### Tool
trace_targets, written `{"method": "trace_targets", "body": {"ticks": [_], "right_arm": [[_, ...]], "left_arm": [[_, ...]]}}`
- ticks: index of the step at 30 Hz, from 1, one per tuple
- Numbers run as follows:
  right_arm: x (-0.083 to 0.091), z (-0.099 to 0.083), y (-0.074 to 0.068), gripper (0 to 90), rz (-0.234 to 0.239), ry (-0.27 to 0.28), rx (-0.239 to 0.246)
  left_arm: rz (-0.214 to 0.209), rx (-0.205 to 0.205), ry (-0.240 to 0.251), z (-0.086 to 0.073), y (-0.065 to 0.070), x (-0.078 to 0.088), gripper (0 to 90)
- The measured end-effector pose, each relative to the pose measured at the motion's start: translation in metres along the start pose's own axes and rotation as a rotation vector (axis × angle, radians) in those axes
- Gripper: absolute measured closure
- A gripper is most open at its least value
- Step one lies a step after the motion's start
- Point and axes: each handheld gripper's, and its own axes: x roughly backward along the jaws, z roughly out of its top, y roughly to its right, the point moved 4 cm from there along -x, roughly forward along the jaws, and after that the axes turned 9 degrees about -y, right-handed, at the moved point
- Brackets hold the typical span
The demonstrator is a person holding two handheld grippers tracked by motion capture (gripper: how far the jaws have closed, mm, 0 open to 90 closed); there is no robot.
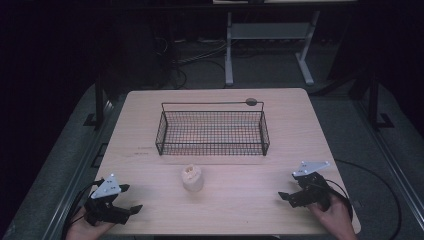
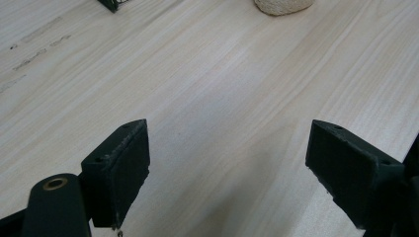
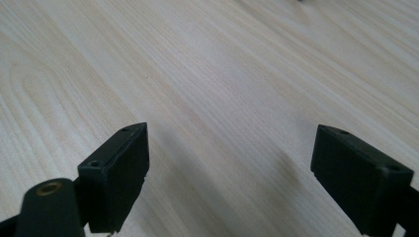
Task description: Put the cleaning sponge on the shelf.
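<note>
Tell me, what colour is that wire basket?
The wire basket is black, clearest in the high view.

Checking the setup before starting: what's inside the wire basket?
Through the mesh of the wire basket only the wooden table shows. The bread roll sits outside, in front.

The table (image 1: pixel 150 125) has a light wooden top with rounded corners and a fine straight grain. It stands on a grey floor (image 1: pixel 60 165). The room around it is very dark, and the light falls mostly on the table. Behind the table there is a white metal frame (image 1: pixel 229 55) with two legs and a low shelf. Black cables (image 1: pixel 187 57) lie on the floor near it. Dark stands (image 1: pixel 99 102) rise at both sides of the table.
</note>
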Motion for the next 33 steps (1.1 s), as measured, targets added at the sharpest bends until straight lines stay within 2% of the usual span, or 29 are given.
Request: {"method": "trace_targets", "body": {"ticks": [7, 10, 15, 18, 21, 26, 33], "right_arm": [[0.001, -0.002, 0.001, 14.6, -0.004, 0.000, -0.001], [0.002, -0.002, 0.001, 14.6, -0.009, 0.004, -0.003], [0.002, -0.001, 0.000, 14.5, -0.009, 0.000, 0.000], [0.001, 0.000, -0.001, 14.5, -0.006, 0.001, 0.002], [0.001, 0.000, -0.002, 14.5, -0.006, 0.000, 0.004], [0.002, 0.000, -0.002, 14.5, -0.009, 0.001, 0.007], [0.001, 0.001, -0.003, 14.5, -0.007, -0.001, 0.011]], "left_arm": [[-0.012, -0.009, -0.007, 0.004, 0.003, -0.001, 16.3], [-0.016, -0.023, -0.025, 0.006, 0.005, -0.001, 16.3], [-0.017, -0.038, -0.028, 0.011, 0.009, 0.000, 16.3], [-0.026, -0.043, -0.053, 0.013, 0.008, -0.004, 16.3], [-0.025, -0.045, -0.058, 0.015, 0.009, -0.004, 16.3], [-0.025, -0.076, -0.069, 0.022, 0.013, -0.003, 16.5], [-0.036, -0.090, -0.077, 0.028, 0.016, -0.002, 16.6]]}}
